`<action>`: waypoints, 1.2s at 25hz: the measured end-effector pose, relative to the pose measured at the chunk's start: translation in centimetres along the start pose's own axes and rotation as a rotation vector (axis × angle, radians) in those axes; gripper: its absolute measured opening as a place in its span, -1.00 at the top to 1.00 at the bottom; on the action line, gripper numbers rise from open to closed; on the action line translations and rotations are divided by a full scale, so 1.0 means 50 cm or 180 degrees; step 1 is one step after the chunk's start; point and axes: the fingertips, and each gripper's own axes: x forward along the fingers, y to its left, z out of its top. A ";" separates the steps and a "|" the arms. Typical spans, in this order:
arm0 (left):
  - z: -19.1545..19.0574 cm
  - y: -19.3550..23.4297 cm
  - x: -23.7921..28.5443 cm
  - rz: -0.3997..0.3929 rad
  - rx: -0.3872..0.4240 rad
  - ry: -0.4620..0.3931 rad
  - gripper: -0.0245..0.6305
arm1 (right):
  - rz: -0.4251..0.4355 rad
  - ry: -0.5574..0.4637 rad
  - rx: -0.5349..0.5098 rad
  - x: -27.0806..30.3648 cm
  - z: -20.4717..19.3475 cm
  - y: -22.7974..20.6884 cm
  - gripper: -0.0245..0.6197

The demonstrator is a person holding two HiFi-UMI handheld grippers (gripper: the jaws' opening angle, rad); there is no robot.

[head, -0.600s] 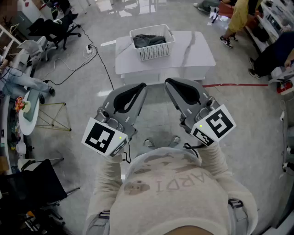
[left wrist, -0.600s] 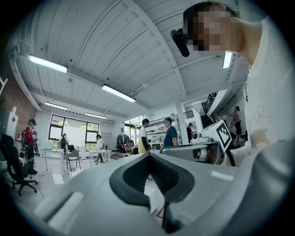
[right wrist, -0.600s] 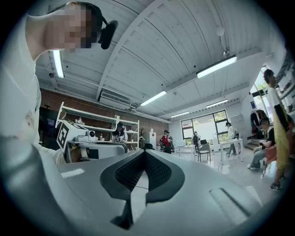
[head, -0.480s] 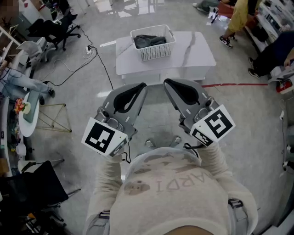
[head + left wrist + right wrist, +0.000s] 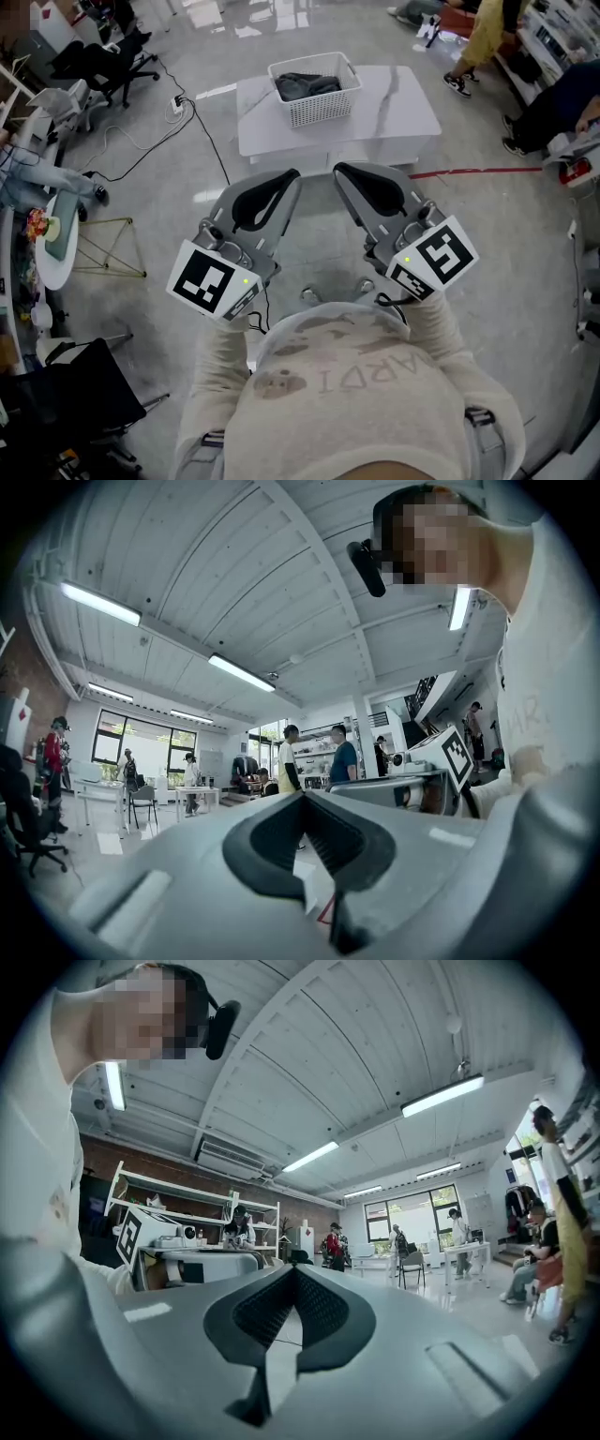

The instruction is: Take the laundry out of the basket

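You are holding both grippers close to chest, tilting upward. Sweatshirt (image 5: 347, 375) lettering showing upside down, only partly readable. Black-and-white square markers showing on both cubes. Left gripper (image 5: 281, 183) jaws pressing together, nothing between them. Right gripper (image 5: 352, 176) jaws likewise meeting, gripping nothing. Beyond fingertips, well apart, white table (image 5: 403, 117) standing on floor. White basket (image 5: 319, 108) sitting toward table's far side, dark grey laundry (image 5: 305, 84) lying inside, untouched

A white table (image 5: 405, 111) is set on the grey floor (image 5: 525, 244), a red line (image 5: 478, 172) beside it. A black cable (image 5: 211, 136) is trailed leftward, near a black office chair (image 5: 98, 58).
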 end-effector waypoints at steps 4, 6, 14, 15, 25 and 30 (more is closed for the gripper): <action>-0.011 0.011 -0.003 -0.0079 -0.0020 -0.0002 0.93 | -0.0073 -0.0019 0.0093 0.006 -0.007 -0.004 0.84; -0.017 0.017 0.001 -0.0106 -0.0047 -0.0008 0.93 | -0.0116 0.0010 0.0064 0.002 -0.012 -0.010 0.84; -0.031 0.054 0.045 -0.0091 -0.0135 -0.0052 0.93 | -0.0204 0.0013 0.0114 0.004 -0.018 -0.081 0.84; -0.033 0.062 0.054 -0.0068 -0.0132 -0.0047 0.93 | -0.0199 0.0011 0.0121 0.009 -0.019 -0.097 0.84; -0.032 0.194 0.239 0.0231 -0.0100 -0.0035 0.93 | 0.0151 0.0018 0.0032 0.111 -0.001 -0.310 0.84; -0.039 0.252 0.359 0.0435 -0.0096 -0.0030 0.93 | 0.0345 0.0038 0.0002 0.144 0.006 -0.445 0.84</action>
